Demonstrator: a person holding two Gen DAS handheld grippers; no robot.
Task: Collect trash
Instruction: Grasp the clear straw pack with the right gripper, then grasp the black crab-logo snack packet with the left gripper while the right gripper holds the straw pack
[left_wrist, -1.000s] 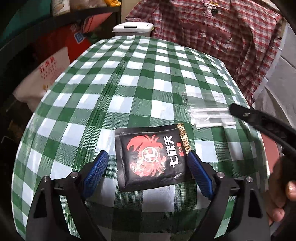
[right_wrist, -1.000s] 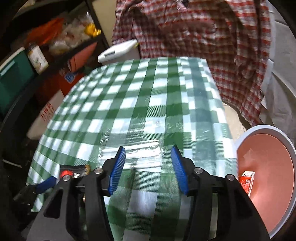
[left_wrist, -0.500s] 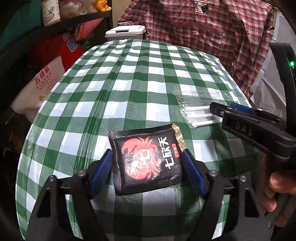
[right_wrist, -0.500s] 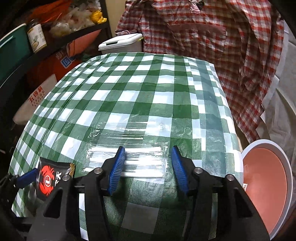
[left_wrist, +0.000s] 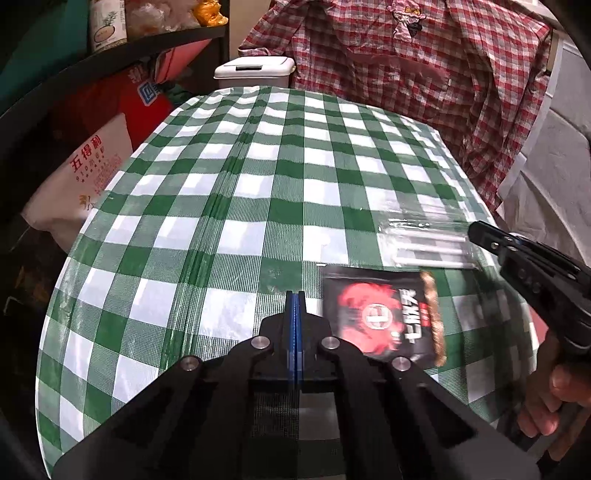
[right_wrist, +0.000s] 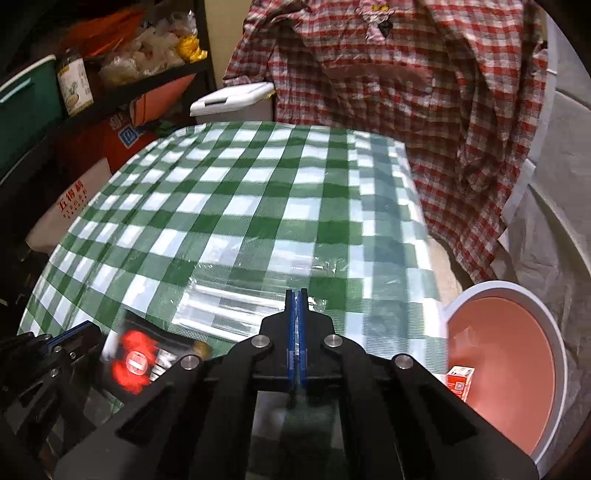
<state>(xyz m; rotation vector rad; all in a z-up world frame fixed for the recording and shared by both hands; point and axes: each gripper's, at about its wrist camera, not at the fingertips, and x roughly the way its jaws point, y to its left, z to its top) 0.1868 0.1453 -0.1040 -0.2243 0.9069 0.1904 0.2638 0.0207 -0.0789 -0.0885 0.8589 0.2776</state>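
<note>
At the near edge of the bench (left_wrist: 258, 166), my left claw (left_wrist: 295, 295) has just closed until its blue pads are pressed together with nothing between them. Half a second earlier the black snack packet (left_wrist: 380, 317) sat between the spread pads. It now lies flat on the cloth just to the right of the claw, untouched. Judgement: this grasp missed, and the packet has to be approached again before it can be collected.

Toward the right edge, my right claw (right_wrist: 295, 293) has also just closed, pad against pad, over the clear wrapper (right_wrist: 236, 310) with its white sticks. I cannot tell whether a fold of film is caught between the pads. The wrapper lies just beyond the packet, nearly touching it.

Off the right edge and lower down stands the pink basin (right_wrist: 495, 284) with a white rim. A small red carton (right_wrist: 460, 382) already lies inside, so I take the basin to be the trash receptacle.

The bench carries a green-and-white checked cloth, bare toward its far edge. Beyond the far edge stand a white lidded bin (left_wrist: 255, 70) and a hanging red plaid shirt (left_wrist: 406, 74). Left of the bench are a printed sack (left_wrist: 92, 173) and a dark shelf (right_wrist: 110, 103) holding a jar (right_wrist: 74, 85).
</note>
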